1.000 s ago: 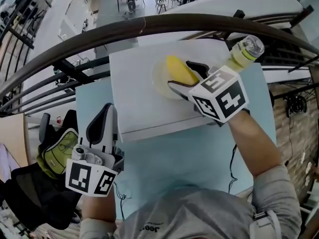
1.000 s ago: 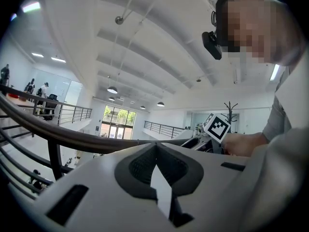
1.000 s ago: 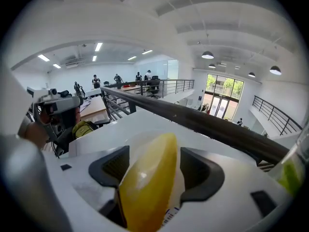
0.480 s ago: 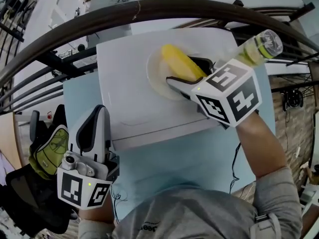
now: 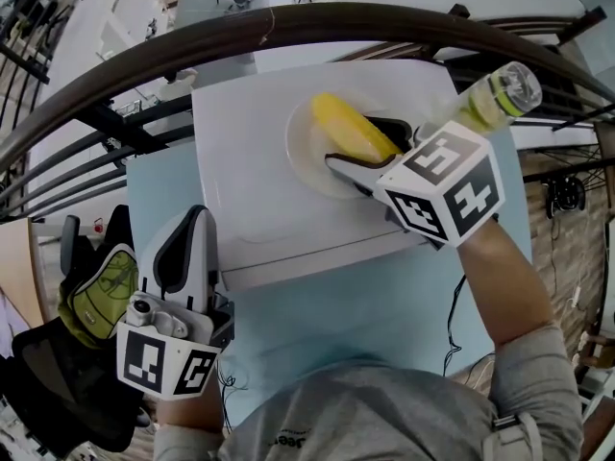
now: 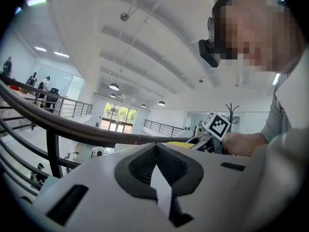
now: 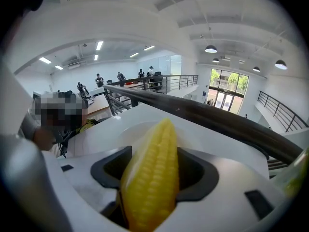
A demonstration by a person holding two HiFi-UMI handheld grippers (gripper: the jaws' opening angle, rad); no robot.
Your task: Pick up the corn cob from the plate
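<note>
The corn cob (image 5: 351, 133) lies on the plate (image 5: 300, 161) on the white worktop (image 5: 250, 200). Its long axis runs along the line the right hand-held gripper (image 5: 354, 142) points, so the wide jaws, which have just been closing, flank its long sides with the cob between them, not yet clearly pinched. The left hand-held gripper (image 5: 190, 224) is well apart at the near left, jaws together and empty.

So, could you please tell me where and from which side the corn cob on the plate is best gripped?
Grip the corn cob across its thick middle, coming along its length from the end nearest the person, angled down. It lies flat on the plate, long and rounded, so jaws fit either flank. The right gripper straddles it so, its jaws just closing.
</note>
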